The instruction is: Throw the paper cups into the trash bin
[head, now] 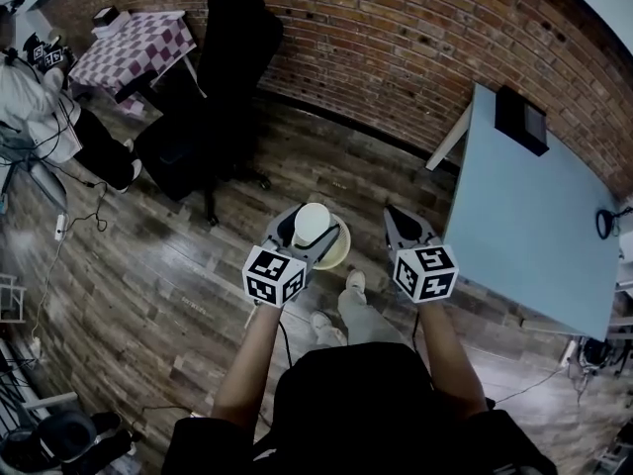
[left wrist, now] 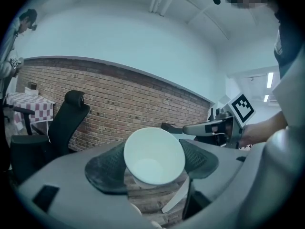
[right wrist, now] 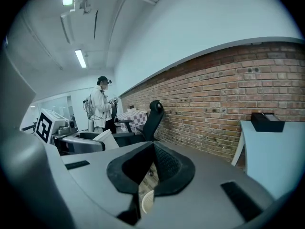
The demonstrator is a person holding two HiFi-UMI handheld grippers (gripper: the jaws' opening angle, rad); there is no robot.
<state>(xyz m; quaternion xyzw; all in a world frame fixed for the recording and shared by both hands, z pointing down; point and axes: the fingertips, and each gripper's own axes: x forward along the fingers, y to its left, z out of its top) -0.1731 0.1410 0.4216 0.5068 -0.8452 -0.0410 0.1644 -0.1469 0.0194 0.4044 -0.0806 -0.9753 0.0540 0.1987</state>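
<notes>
My left fingers (left wrist: pixel 107 168) pinch cup (left wrist: pixel 154 156) over bin (head: pixel 339 253); right fingers (right wrist: pixel 169 168) pressed together, empty. Best centre cup over bin before release.

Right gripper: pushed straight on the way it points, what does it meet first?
Nothing close. The right gripper aims past the table, and would probably reach the wooden floor before the brick wall; depth is unclear.
</notes>
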